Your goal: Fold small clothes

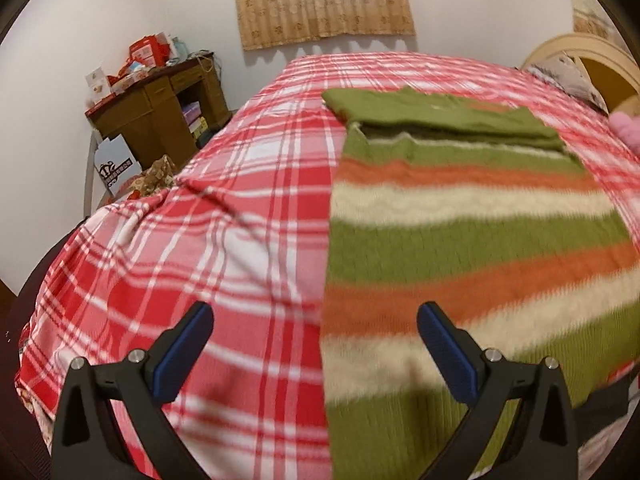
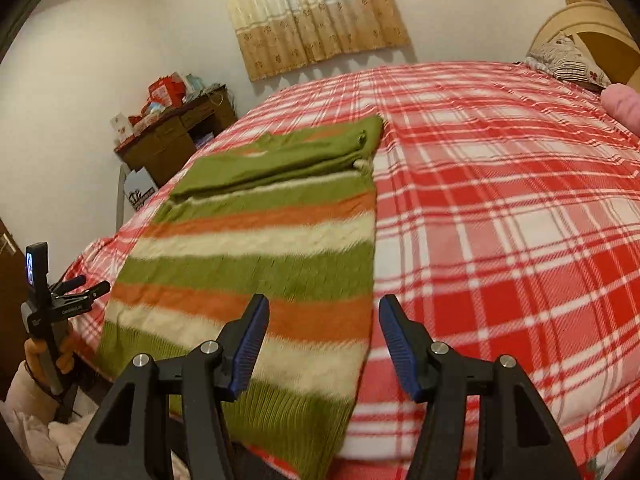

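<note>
sweater (image 2: 256, 264) flat on plaid bed (image 2: 500, 208), sleeves folded in across top, sides narrowed | L gripper (image 1: 316, 348) + R gripper (image 2: 324, 344) both released, nothing between pads, over near hem | left: prob. fold hem up to collar

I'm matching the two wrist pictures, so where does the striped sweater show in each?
Left wrist: the sweater fills the right half, running from the bottom edge up the bed.
Right wrist: the sweater lies left of centre, its near hem by the left jaw.
Shared landmark: the curtain at top centre in both.
</note>
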### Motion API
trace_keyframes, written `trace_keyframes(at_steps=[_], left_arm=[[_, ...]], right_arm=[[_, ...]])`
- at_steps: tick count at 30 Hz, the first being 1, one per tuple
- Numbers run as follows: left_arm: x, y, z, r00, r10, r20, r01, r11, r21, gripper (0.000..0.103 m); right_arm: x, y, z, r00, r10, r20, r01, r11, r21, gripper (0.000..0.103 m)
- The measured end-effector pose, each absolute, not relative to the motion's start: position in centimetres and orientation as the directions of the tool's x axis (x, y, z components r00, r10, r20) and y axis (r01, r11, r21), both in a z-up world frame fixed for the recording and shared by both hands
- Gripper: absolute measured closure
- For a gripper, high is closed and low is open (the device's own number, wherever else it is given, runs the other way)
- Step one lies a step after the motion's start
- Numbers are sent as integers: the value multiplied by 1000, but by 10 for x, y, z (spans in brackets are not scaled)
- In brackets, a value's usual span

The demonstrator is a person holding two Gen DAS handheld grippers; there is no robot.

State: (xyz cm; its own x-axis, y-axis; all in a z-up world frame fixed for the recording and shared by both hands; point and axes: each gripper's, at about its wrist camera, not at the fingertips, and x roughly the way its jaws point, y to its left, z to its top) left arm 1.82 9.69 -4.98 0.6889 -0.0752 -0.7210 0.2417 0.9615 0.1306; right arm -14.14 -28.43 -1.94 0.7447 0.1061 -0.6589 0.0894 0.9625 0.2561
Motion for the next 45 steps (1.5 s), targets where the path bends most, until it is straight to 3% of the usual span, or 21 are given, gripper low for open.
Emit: trace_keyframes(at_steps=[3,8,10,16,27,29,32,33,34,35,38,45], left_arm=[[1,97,-55,660,-128,-740,309,944,112,2],[-10,92,-61,627,-163,-761,365,926,102,23],[-5,96,-63,588,-210,-782,370,928,29,29],[-2,104,-80,511,-252,-822,344,936,-73,29],[-16,89,-93,487,-248,-837,374,926,-57,29],[-14,90,-93,488,-259,-834,375,925,-67,35],[-15,91,-92,492,-271,-827,373,924,-81,44],[-14,91,-92,494,-273,-826,372,924,-83,48],[-14,92,-90,495,-279,-823,372,924,-89,58],[-14,92,-89,498,-281,-820,369,925,-93,73],[-10,97,-83,487,-299,-821,358,925,-125,88],[-2,95,-57,498,-360,-789,370,911,-182,92]], right_arm=[[-145,-269,-22,717,126,-686,48,972,229,45],[-160,-257,-38,655,175,-735,13,970,242,45],[-166,-257,-45,632,180,-754,23,968,250,45],[-183,-249,-59,571,204,-795,23,964,264,45],[-181,-251,-94,518,258,-816,56,941,333,45],[-180,-254,-99,521,268,-810,70,933,354,53],[-178,-258,-106,511,276,-814,80,928,365,74],[-177,-260,-108,504,282,-816,82,925,371,86],[-177,-261,-111,496,292,-818,89,920,382,90],[-177,-262,-113,491,309,-815,92,911,401,92],[-177,-260,-108,485,342,-805,65,904,423,94],[-162,-261,-67,559,465,-686,-30,839,544,95]])
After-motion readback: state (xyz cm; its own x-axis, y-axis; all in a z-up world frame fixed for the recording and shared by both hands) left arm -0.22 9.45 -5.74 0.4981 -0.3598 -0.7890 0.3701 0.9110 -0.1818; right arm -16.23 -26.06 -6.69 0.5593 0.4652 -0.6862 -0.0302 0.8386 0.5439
